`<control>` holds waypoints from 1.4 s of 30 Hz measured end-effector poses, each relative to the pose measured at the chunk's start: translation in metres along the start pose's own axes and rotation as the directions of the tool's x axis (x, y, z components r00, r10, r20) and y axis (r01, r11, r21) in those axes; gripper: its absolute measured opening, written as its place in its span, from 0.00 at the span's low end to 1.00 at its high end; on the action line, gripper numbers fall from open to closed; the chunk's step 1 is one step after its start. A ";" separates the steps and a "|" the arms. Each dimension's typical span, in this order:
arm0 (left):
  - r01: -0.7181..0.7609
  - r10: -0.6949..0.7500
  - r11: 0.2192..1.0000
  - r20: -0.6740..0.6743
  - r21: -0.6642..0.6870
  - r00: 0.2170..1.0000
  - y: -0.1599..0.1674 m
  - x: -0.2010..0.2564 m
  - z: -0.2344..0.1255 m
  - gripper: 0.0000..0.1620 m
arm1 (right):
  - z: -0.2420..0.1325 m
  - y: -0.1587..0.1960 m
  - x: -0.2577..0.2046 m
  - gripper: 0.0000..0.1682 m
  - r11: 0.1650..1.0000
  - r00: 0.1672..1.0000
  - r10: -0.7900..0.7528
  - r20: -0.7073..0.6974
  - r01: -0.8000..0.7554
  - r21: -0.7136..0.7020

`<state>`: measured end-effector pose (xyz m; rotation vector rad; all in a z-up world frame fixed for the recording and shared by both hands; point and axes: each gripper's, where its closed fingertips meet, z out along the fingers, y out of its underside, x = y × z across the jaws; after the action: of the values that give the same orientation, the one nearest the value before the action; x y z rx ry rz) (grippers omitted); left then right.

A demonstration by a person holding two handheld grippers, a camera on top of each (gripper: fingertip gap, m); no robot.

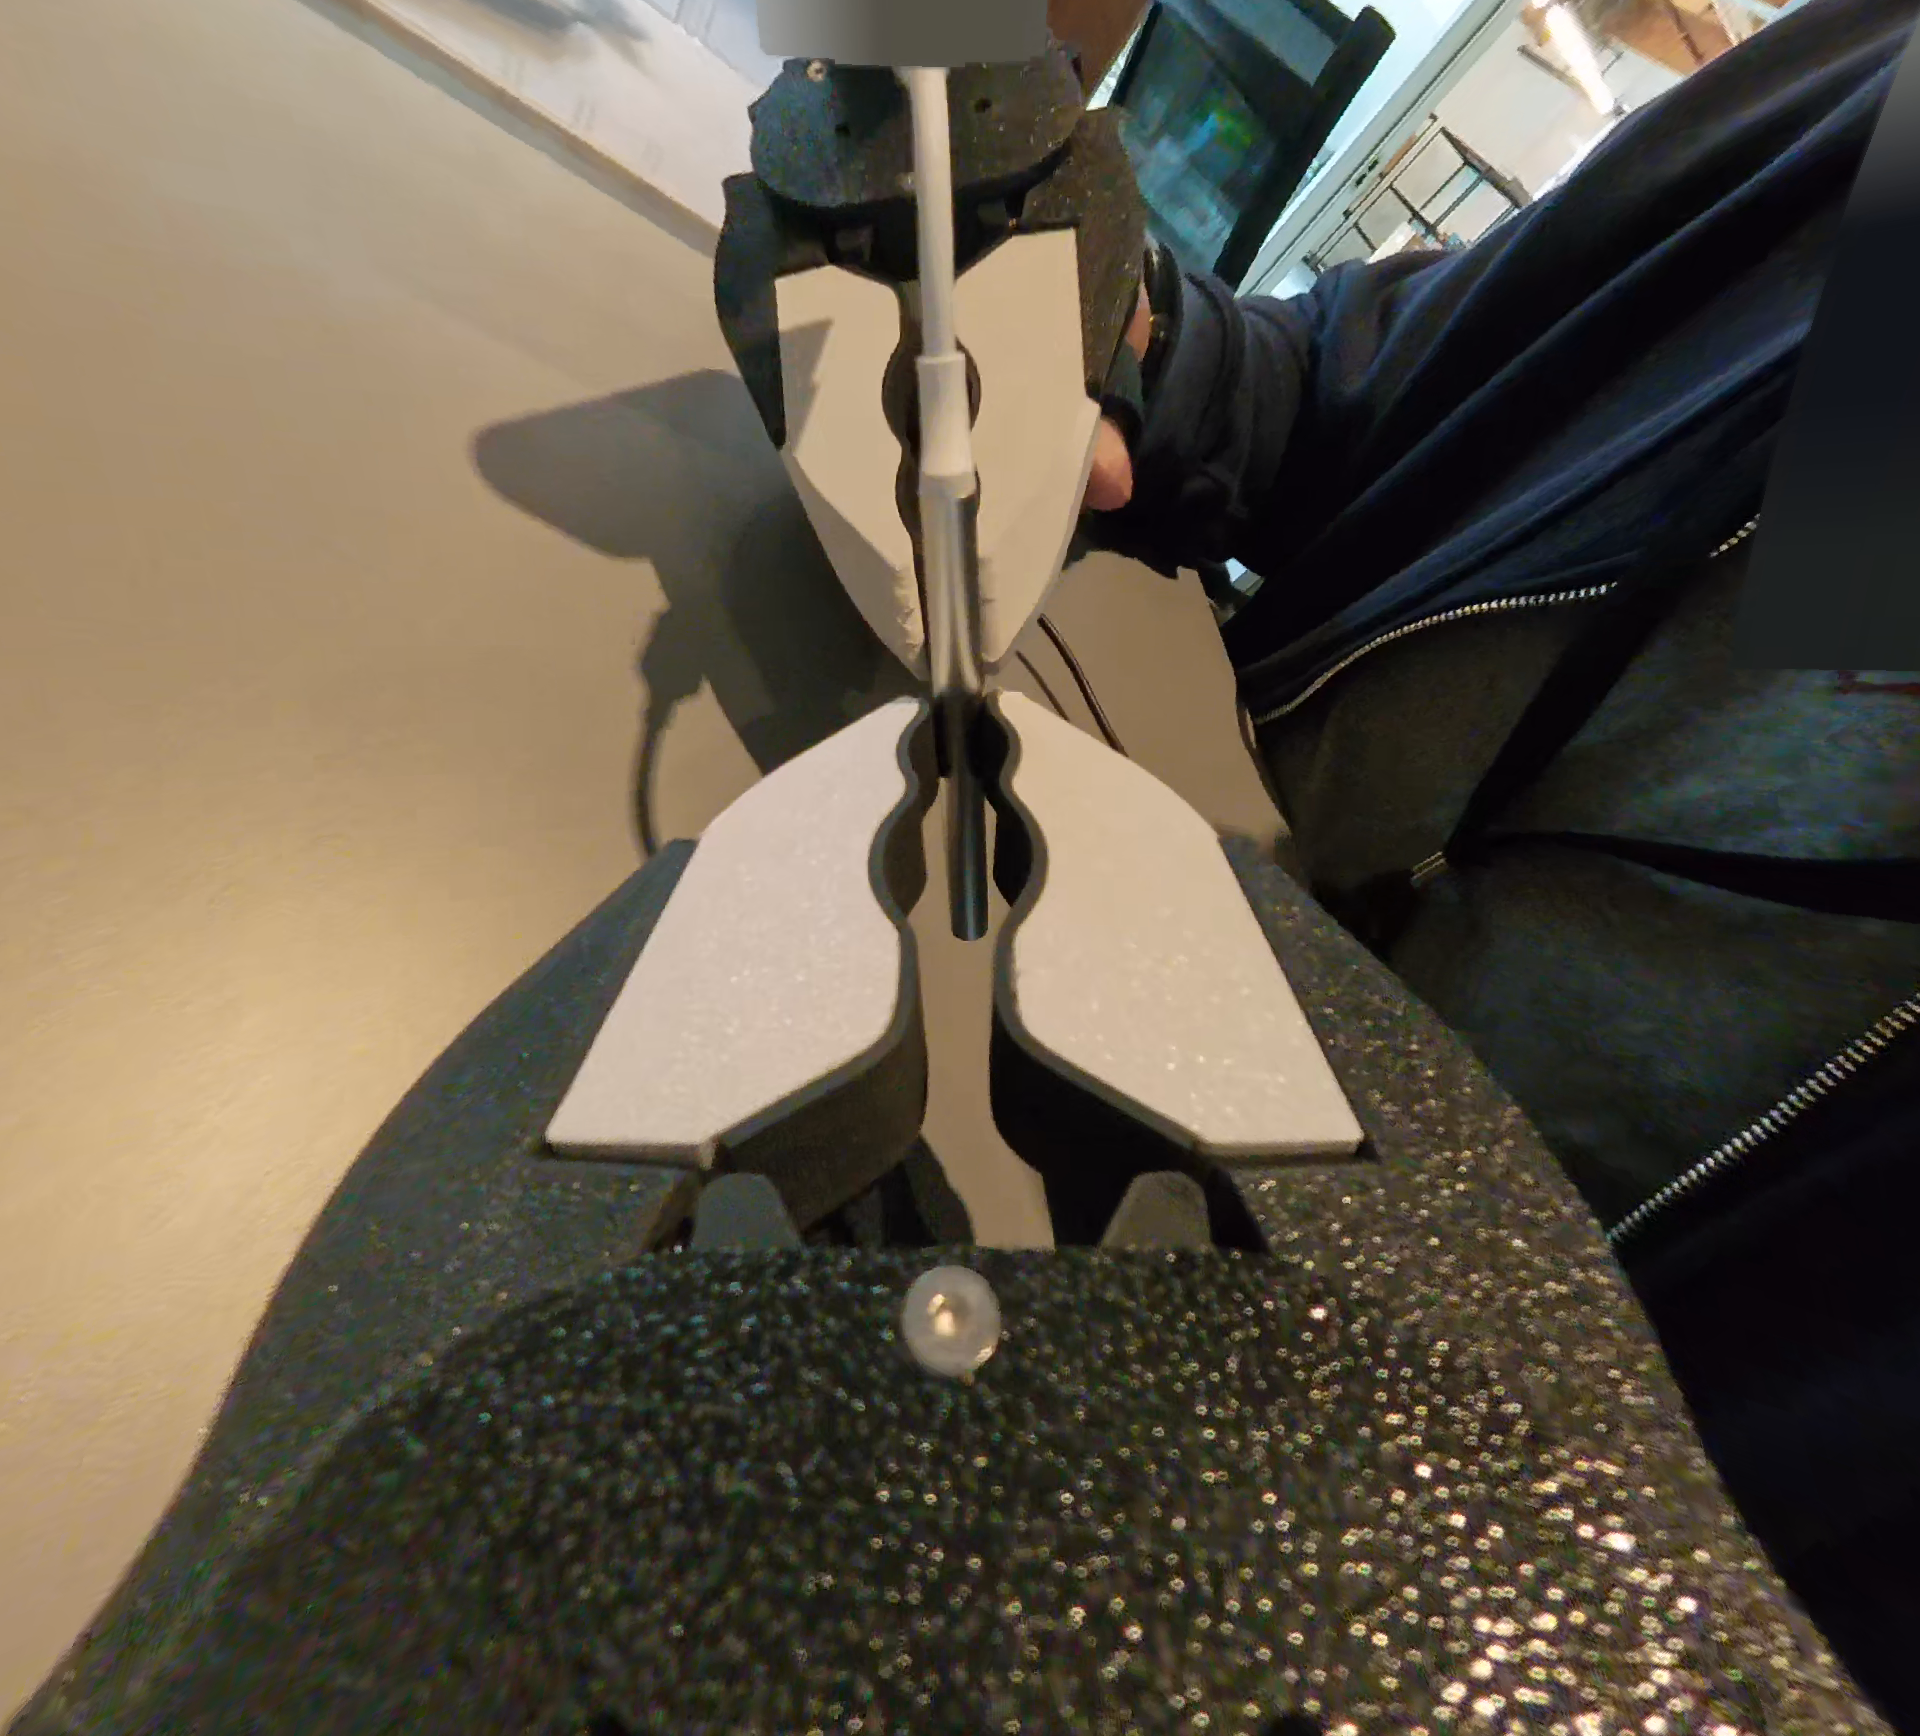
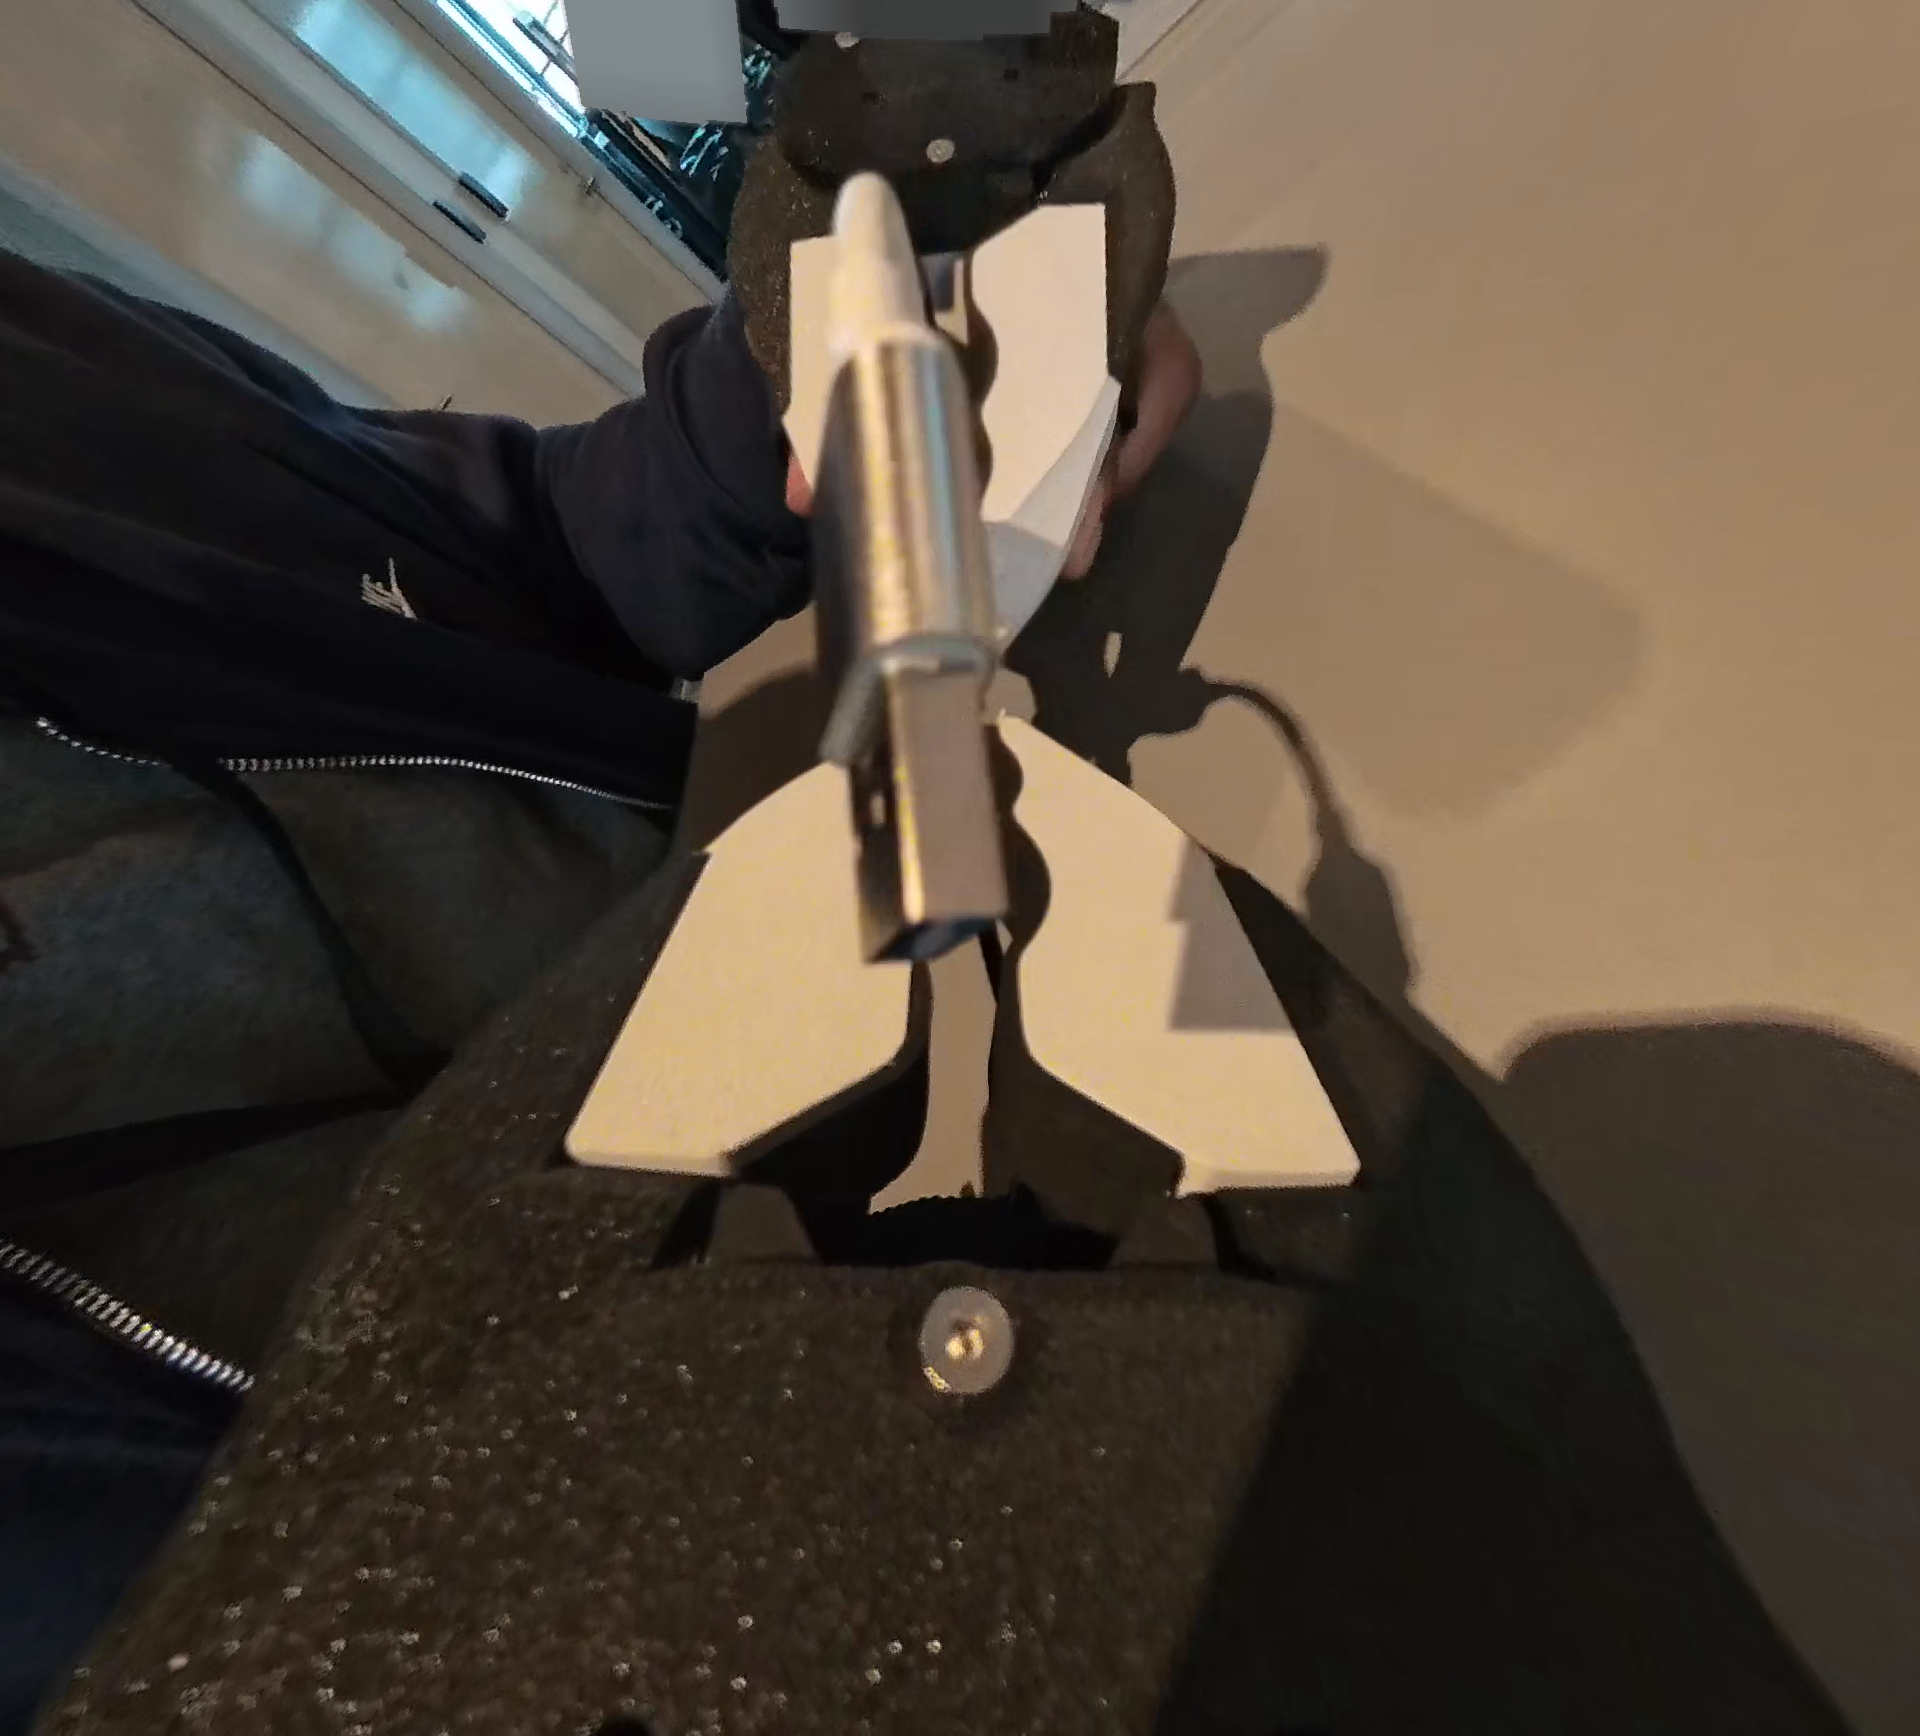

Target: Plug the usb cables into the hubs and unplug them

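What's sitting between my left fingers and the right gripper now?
No bare gap: the silver usb connector with its white cable bridges the left gripper and right gripper, shown in the left wrist view.

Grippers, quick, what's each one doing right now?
Left gripper: closed on the black plug.
Right gripper: closed on the silver connector.
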<state>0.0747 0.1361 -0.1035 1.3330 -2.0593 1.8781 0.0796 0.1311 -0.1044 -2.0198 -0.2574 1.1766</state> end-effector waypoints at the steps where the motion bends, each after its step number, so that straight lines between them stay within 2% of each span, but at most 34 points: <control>1: -0.002 0.002 1.000 -0.001 -0.006 1.000 0.001 0.000 0.000 0.05 | 0.000 0.001 0.000 0.04 1.000 1.000 0.000 0.002 0.000 -0.005; 11: -0.022 0.021 0.998 0.021 0.050 1.000 -0.007 -0.001 -0.003 0.05 | -0.001 -0.005 -0.001 0.04 0.999 1.000 0.005 0.004 -0.005 0.042; 20: 0.054 -0.048 0.986 -0.038 0.161 0.998 -0.021 0.001 -0.019 0.08 | -0.001 -0.007 -0.003 0.04 0.999 1.000 -0.005 0.011 0.005 0.054; 29: 0.088 -0.080 0.984 -0.056 0.156 0.995 -0.017 0.001 -0.023 0.03 | -0.001 -0.008 -0.002 0.04 0.997 0.999 -0.045 -0.015 0.046 0.054; 38: 0.074 -0.072 0.991 -0.025 0.108 0.997 -0.010 -0.002 -0.019 0.09 | -0.001 -0.009 -0.003 0.04 0.997 0.999 -0.052 -0.018 0.052 0.057; 42: 0.069 -0.063 0.990 -0.050 0.120 0.997 -0.012 0.002 -0.018 0.05 | -0.002 -0.009 -0.003 0.04 0.996 0.998 -0.055 -0.018 0.056 0.063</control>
<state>0.0716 0.1513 -0.0883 1.3518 -1.8829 2.0155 0.0814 0.1349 -0.0951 -1.9547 -0.2631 1.1200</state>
